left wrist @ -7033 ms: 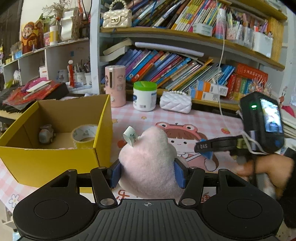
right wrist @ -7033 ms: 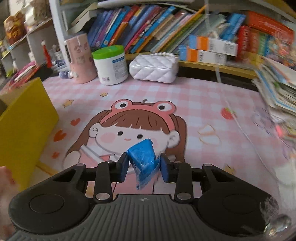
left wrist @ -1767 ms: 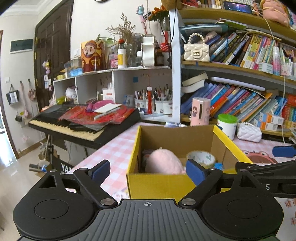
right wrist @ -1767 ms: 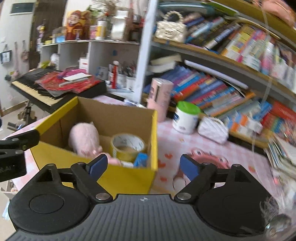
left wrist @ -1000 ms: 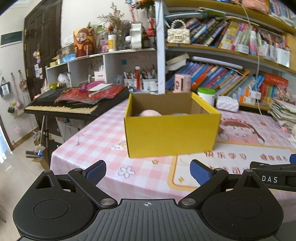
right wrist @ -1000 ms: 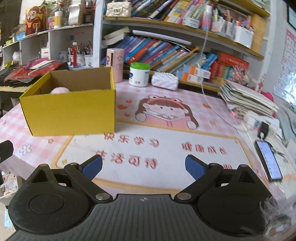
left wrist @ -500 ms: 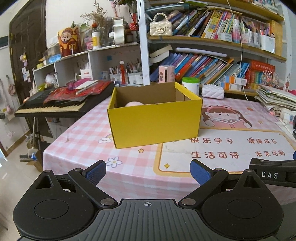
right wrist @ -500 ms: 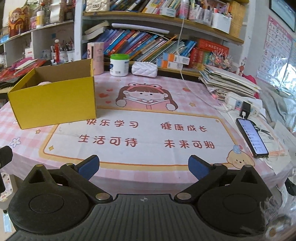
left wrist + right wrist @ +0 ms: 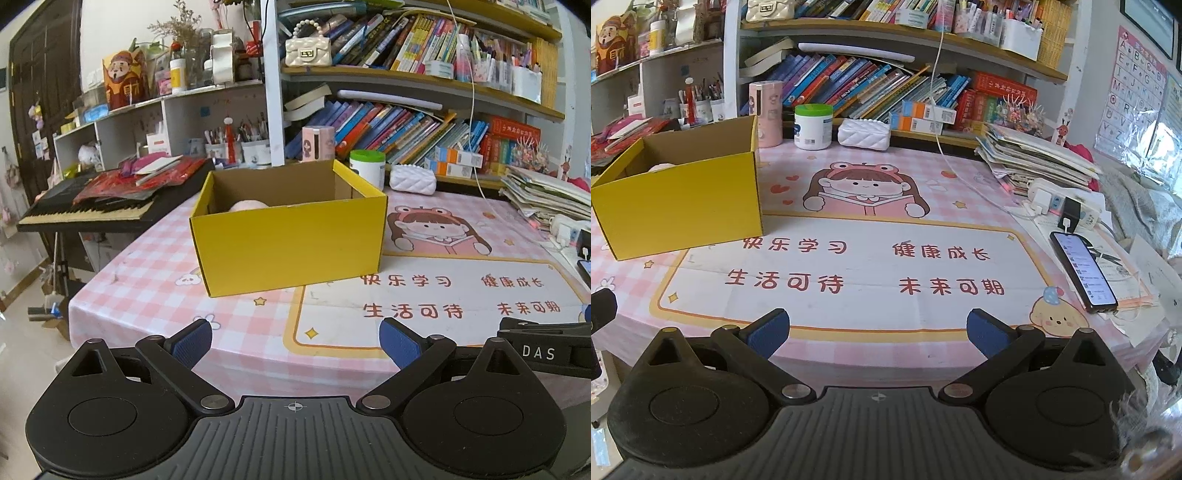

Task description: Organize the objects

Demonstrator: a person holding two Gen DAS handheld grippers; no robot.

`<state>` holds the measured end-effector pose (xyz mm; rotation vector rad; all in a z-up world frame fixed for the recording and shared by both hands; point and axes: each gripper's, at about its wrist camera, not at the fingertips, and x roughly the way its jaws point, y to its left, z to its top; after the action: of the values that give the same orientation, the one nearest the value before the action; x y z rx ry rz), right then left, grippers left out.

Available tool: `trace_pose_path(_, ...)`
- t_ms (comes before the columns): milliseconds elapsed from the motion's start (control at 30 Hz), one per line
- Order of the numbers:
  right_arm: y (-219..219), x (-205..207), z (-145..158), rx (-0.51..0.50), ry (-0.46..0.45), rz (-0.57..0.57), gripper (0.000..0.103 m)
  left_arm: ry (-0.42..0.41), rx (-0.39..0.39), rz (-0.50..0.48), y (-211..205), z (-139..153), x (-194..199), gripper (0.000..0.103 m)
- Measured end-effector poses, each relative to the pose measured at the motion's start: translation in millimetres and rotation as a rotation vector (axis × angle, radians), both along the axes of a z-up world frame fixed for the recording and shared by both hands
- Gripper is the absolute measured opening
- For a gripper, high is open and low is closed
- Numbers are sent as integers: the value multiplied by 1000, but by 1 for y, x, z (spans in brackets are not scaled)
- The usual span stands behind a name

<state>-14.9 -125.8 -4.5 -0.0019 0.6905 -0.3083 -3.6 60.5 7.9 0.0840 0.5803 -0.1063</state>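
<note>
A yellow cardboard box [image 9: 288, 240] stands on the pink checked table; it also shows at the left of the right wrist view [image 9: 679, 206]. The top of a pink plush toy [image 9: 247, 205] shows over its front wall, and a sliver of the toy shows in the right wrist view [image 9: 661, 168]. The rest of the box's inside is hidden. My left gripper [image 9: 295, 341] is open and empty, held back off the table's near edge. My right gripper [image 9: 877, 332] is open and empty, also off the near edge; part of it shows at the right of the left wrist view [image 9: 543, 352].
A printed mat [image 9: 849, 266] covers the table's middle. A phone [image 9: 1082, 273], a power strip [image 9: 1067, 206] and stacked papers [image 9: 1034, 158] lie at the right. A white tub [image 9: 813, 125], a pink cylinder [image 9: 766, 110] and a white purse [image 9: 864, 134] stand at the back. A keyboard [image 9: 92, 206] is left.
Both grippers have drawn further back from the box and table, open and empty throughout. The box and its contents have stayed in place.
</note>
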Motion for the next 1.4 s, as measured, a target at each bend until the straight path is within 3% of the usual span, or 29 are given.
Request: trace_pose_path(1400, -4, -4, -3, 2, 1, -14, 103, 13, 15, -9, -4, -1, -2, 99)
